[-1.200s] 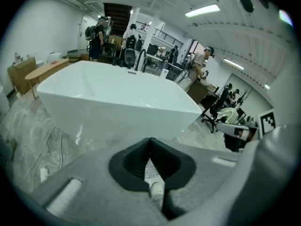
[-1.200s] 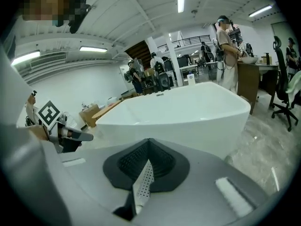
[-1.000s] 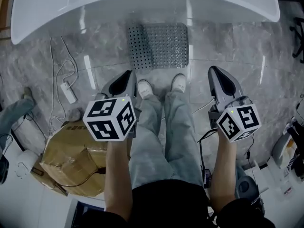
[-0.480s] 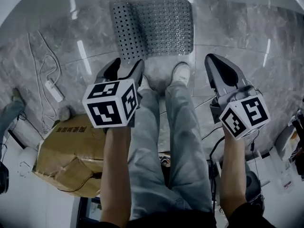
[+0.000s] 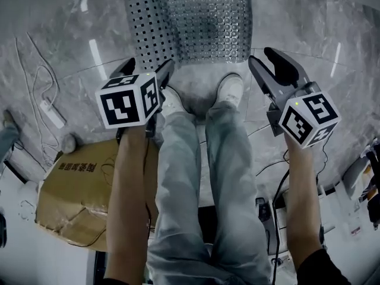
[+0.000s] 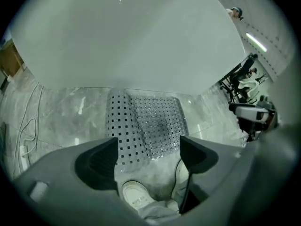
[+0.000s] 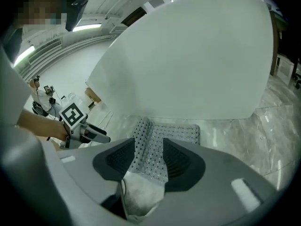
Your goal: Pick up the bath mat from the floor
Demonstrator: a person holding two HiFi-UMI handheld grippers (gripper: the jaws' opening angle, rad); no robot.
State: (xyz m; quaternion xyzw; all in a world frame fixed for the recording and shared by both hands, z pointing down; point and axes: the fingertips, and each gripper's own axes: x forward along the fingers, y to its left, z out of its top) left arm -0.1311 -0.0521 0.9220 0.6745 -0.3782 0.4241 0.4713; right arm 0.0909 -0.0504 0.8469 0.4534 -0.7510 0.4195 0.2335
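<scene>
Both your left gripper and right gripper have their jaws opening wide, nothing gripped in either. The bath mat is flat on the floor just past your shoes, with its left strip folded over.

the bath mat in front of you looks like soft rubbery plastic. its main part is semi-clear w/ shiny little bumps, and the folded-over left strip is matt grey w/ square holes. the floor under you is polished grey marble-look stone, glossy, w/ light streaks reflected in it. the tub wall is smooth glossy white. your jeans are faded pale denim cloth & your shoes are white, matt. the box at your left is matt brown cardboard, creased & dented. the white cable looks like smooth plastic.
</scene>
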